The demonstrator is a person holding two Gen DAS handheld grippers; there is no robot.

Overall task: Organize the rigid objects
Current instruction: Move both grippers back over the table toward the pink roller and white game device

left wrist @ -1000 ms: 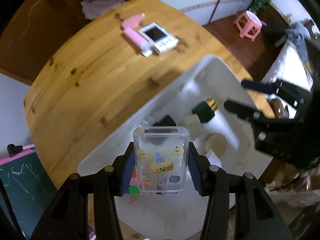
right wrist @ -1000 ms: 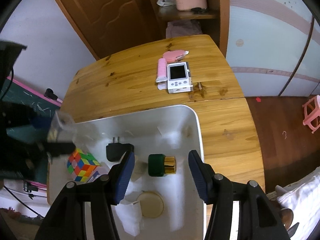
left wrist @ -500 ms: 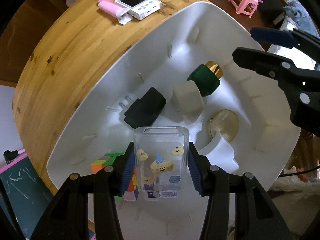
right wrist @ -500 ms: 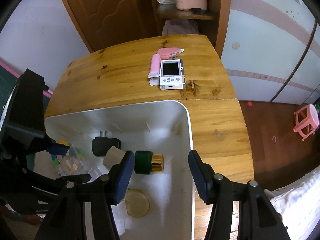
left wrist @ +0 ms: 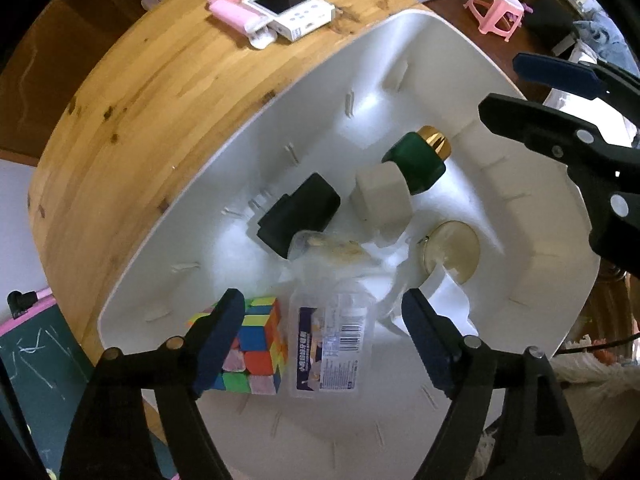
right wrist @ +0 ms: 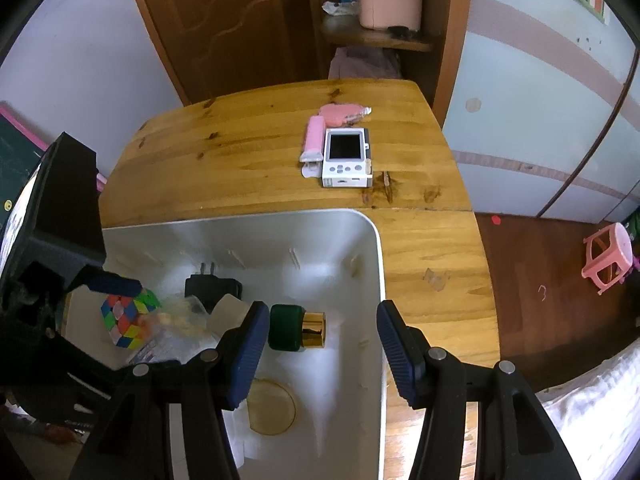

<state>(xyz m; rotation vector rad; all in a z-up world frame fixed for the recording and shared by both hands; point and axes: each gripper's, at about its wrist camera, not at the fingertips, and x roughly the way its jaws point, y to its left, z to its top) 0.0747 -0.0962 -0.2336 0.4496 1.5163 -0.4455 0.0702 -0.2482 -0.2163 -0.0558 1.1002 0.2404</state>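
A white bin stands on the wooden table. In it lie a clear plastic box, a colour cube, a black plug, a beige block, a green bottle with a gold cap and a round amber disc. My left gripper is open just above the clear box, which is free of the fingers. My right gripper is open and empty over the bin's right side.
A white handheld device and pink items lie on the table beyond the bin. A pink stool stands on the floor to the right. A chalkboard is at the left.
My left gripper opened and let go of the clear box, which dropped into the bin beside the colour cube. The right gripper stayed open over the bin.
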